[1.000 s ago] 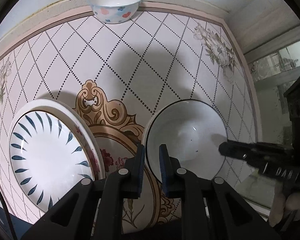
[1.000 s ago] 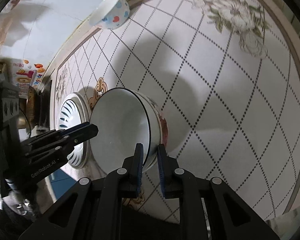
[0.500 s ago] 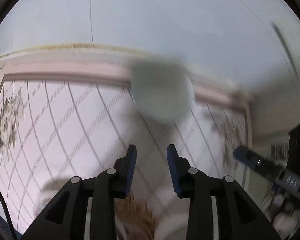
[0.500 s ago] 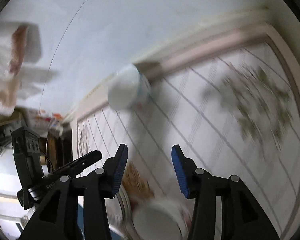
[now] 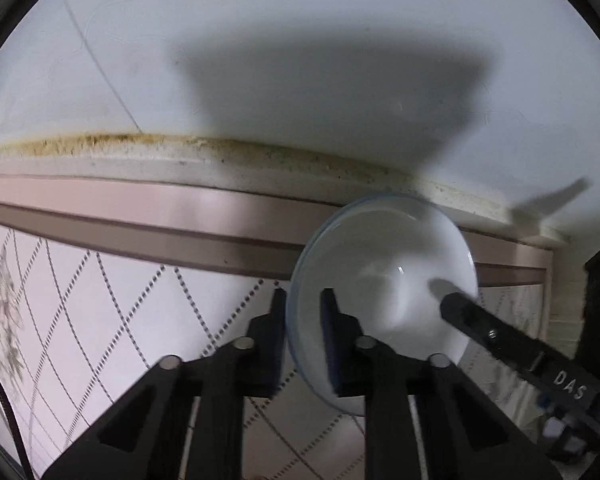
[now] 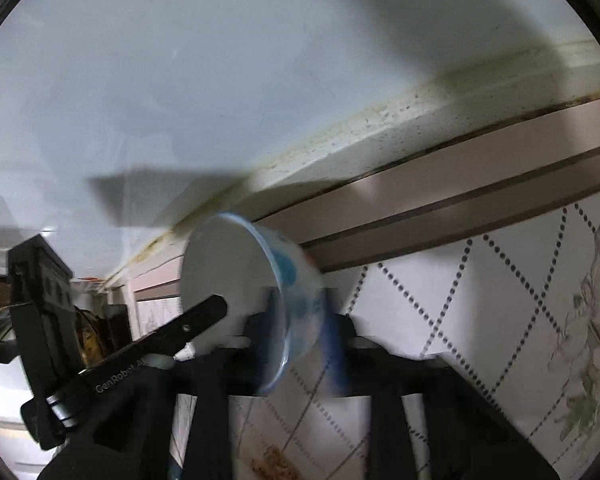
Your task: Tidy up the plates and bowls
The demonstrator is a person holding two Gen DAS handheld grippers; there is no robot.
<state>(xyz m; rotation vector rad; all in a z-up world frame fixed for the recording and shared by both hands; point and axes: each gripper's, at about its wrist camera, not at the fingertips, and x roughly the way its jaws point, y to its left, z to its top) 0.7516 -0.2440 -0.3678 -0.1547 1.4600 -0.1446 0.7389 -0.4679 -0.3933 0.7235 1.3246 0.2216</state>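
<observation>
Bowl, small, round and white-glazed with blue and red spots on its outer wall, is the thing in hand, and both tools have closed on its rim from opposite sides. Left gripper straddles the near rim, 1 finger outside the wall and 1 inside, jaws pinched shut on the thin ceramic lip; the right gripper does the same on the other side, and its black finger shows in the left wrist view reaching into the basin. Motion blur smears the rim in both views, so whether the bowl rests on the surface or is already clear of it cannot be told. It sits at the far edge of the patterned pink tabletop, just beside the brown border strip and the pale wall. By its look this is stiff, brittle glazed ware, light but slick, and a pinch on a curved lip probably holds poorly if twisted. With 2 grips opposite each other, lifting level and evenly seems the safest course; a knock against the wall could chip it.
</observation>
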